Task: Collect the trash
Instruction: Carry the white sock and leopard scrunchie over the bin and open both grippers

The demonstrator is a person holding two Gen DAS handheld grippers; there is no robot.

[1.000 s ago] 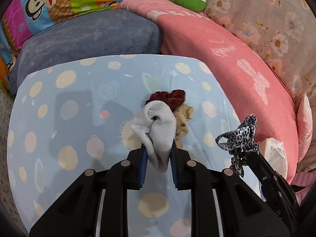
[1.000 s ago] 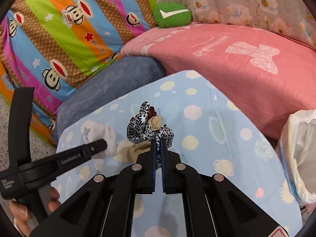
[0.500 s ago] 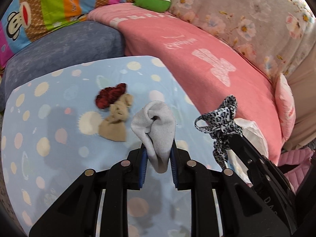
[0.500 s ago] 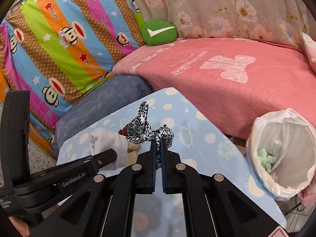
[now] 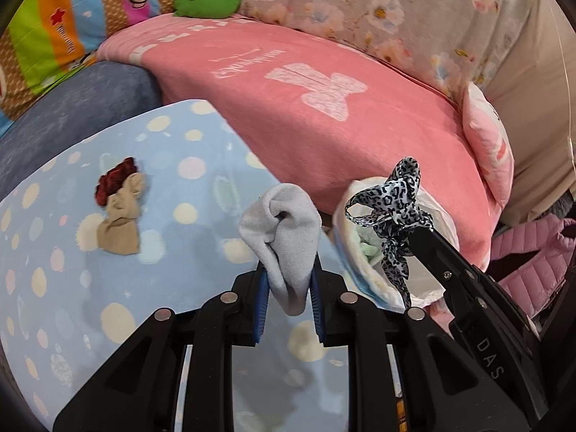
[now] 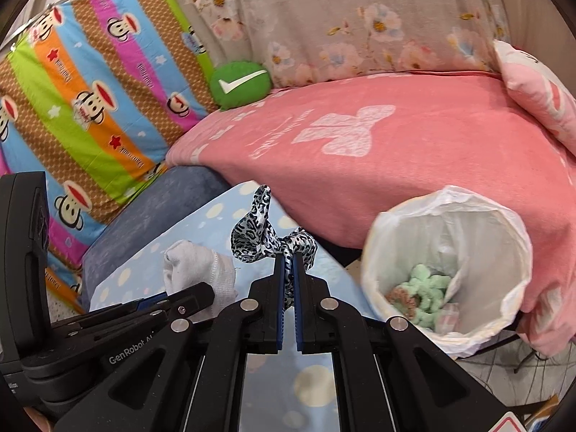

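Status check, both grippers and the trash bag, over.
Left gripper shut on grey sock. Right gripper shut on leopard scrunchie. White trash bag open, unobstructed.

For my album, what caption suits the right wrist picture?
Right claw pinching a leopard-print scrunchie beside the white-lined trash bin.

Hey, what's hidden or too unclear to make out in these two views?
- Left wrist view: most of the trash bag interior, behind the leopard scrunchie and right tongs.
- Right wrist view: the red scrunchie and beige sock, unseen behind the left tongs and white sock.
- Bag bottom: items blurred.
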